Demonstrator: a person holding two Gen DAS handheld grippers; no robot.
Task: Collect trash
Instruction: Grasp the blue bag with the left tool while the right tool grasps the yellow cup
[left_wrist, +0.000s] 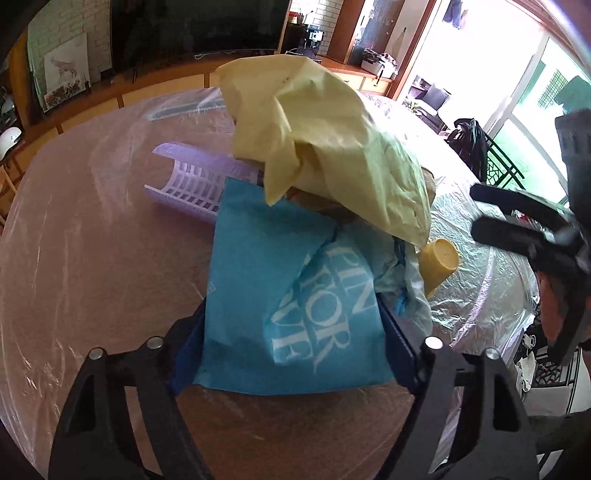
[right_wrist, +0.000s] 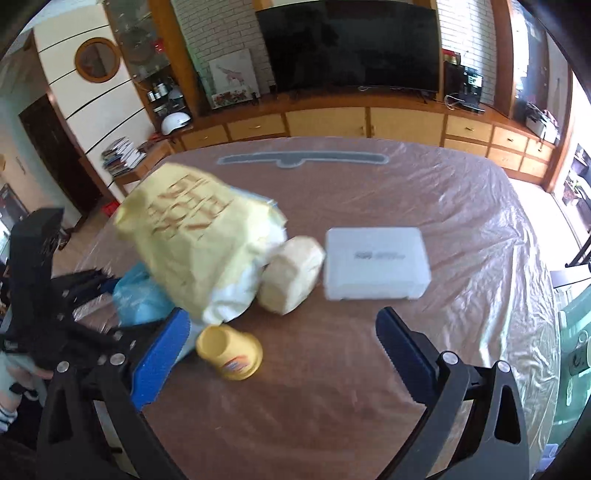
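In the left wrist view my left gripper (left_wrist: 291, 354) has its blue pads closed against the sides of a blue bag with white letters (left_wrist: 280, 295). A crumpled yellow paper bag (left_wrist: 325, 147) lies over it. A small yellow cup (left_wrist: 439, 266) lies on its side to the right. In the right wrist view my right gripper (right_wrist: 280, 354) is open and empty, just above the table. The yellow cup (right_wrist: 231, 352) lies beside its left finger. The yellow bag (right_wrist: 199, 243), a pale crumpled lump (right_wrist: 291, 273) and the left gripper (right_wrist: 74, 314) are to the left.
A lilac slotted basket (left_wrist: 188, 181) lies on its side behind the blue bag. A white plastic box (right_wrist: 376, 264) sits on the table ahead of the right gripper. The table (right_wrist: 461, 221) is covered in clear plastic sheet. A cabinet with a TV (right_wrist: 347, 44) stands behind.
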